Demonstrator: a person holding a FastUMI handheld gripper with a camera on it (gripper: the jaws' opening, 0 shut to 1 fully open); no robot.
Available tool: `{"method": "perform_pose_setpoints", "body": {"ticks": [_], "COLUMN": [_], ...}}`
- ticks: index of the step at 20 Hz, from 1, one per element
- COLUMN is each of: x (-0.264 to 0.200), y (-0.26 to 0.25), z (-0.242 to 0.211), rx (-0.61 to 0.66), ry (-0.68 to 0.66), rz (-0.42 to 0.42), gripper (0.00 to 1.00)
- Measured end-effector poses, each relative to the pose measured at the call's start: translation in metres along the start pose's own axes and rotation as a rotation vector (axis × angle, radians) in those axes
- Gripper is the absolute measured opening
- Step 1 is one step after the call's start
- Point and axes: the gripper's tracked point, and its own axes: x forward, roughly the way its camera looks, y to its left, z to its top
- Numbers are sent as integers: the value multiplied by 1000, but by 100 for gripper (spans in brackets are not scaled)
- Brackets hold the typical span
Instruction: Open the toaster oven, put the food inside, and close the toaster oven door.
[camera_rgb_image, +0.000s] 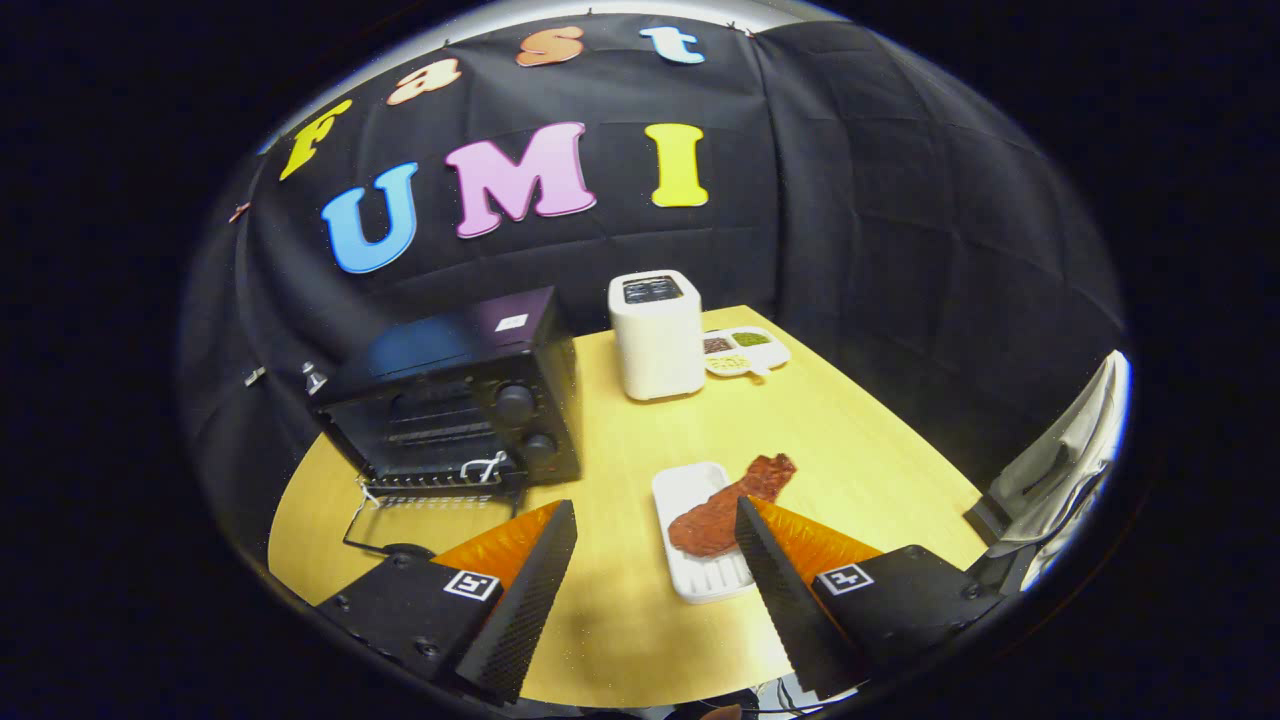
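Note:
A black toaster oven (455, 395) stands on the yellow table (620, 620), ahead of my left finger. Its door (385, 525) appears to hang open and lie flat toward me, and a wire rack (430, 480) shows at the mouth. A reddish-brown piece of food (715, 515) lies on a white ribbed tray (690, 575), with its far end hanging over the tray's rim. My gripper (655, 508) is open above the table, and nothing is between the fingers. The right fingertip (748, 520) sits just in front of the food; whether it touches it I cannot tell.
Further back on the table are a white pop-up toaster (655, 335) and, beside it, a divided dish (745, 352) of small foods. A pale object like a chair (1060, 470) stands off the table's right edge. The oven's cord (365, 545) trails by the door.

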Motion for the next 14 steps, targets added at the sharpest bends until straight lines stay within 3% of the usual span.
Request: {"method": "perform_pose_setpoints", "body": {"ticks": [4, 7, 11, 14], "x": [29, 56, 84, 98], "y": [-43, -56, -57, -54], "z": [-4, -16, -34, -41], "rx": [45, 110, 197, 238], "ry": [24, 79, 152, 184], "rz": [-35, -9, 58, 94], "gripper": [98, 95, 75, 67]}}
